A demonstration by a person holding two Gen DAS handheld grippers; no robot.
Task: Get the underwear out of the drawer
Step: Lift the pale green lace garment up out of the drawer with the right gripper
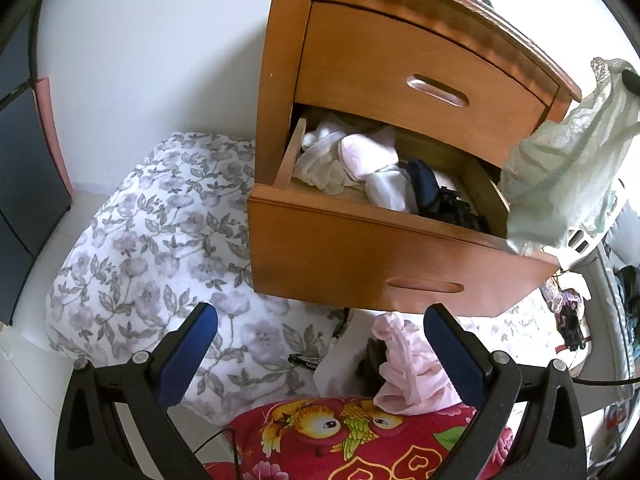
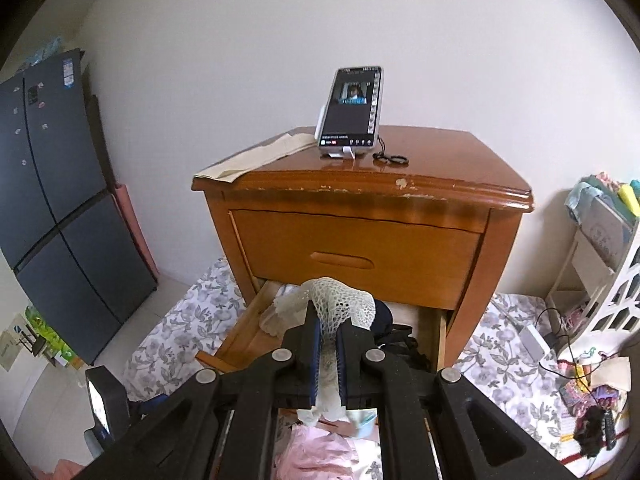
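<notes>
Up close, the right tongs [image 2: 329,354] are clamped on pale lace-edged underwear [image 2: 340,308], which hangs lengthwise beside the drawer's corner in the left view. The left tongs [image 1: 320,340] stand apart, empty, above pink underwear [image 1: 412,372]. Beyond, the open drawer [image 1: 360,240] holds more. Only the right view shows the phone [image 2: 352,108] atop the nightstand [image 2: 440,184].
</notes>
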